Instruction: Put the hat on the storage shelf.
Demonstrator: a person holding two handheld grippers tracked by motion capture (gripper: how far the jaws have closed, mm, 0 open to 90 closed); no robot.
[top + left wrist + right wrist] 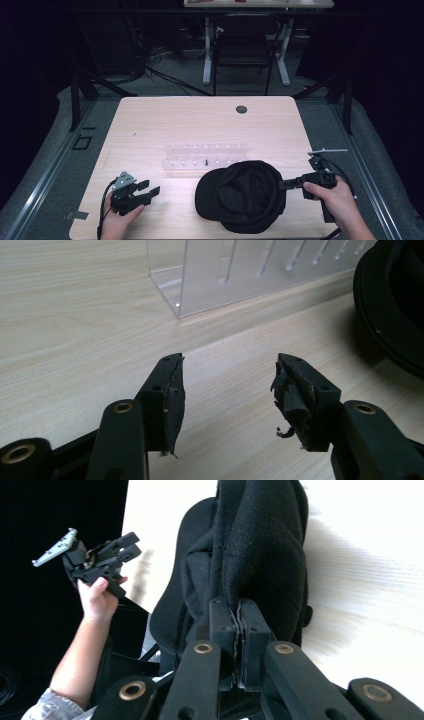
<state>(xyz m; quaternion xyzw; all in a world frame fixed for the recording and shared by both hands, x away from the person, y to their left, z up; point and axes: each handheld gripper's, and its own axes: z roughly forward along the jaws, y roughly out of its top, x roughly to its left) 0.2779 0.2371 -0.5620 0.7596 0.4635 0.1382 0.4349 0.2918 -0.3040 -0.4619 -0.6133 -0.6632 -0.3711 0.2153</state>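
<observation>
A black cap (240,196) lies crown-down on the wooden table (200,125), right of the middle near the front edge. My right gripper (282,185) comes in from the right and is shut on the cap's edge. In the right gripper view the jaws (239,615) pinch the cap's (260,555) black fabric, lifted a little off the tabletop. My left gripper (148,189) rests at the front left, open, well apart from the cap. In the left gripper view it (227,385) stands wide with bare wood between the pads, whose black lining is frayed.
A clear acrylic rack (205,157) with slots sits just behind the cap, with a small dark peg (206,162) in it; the rack (240,275) is ahead of the left gripper. A round dark grommet (241,109) marks the table's far side. A black chair (243,47) stands beyond.
</observation>
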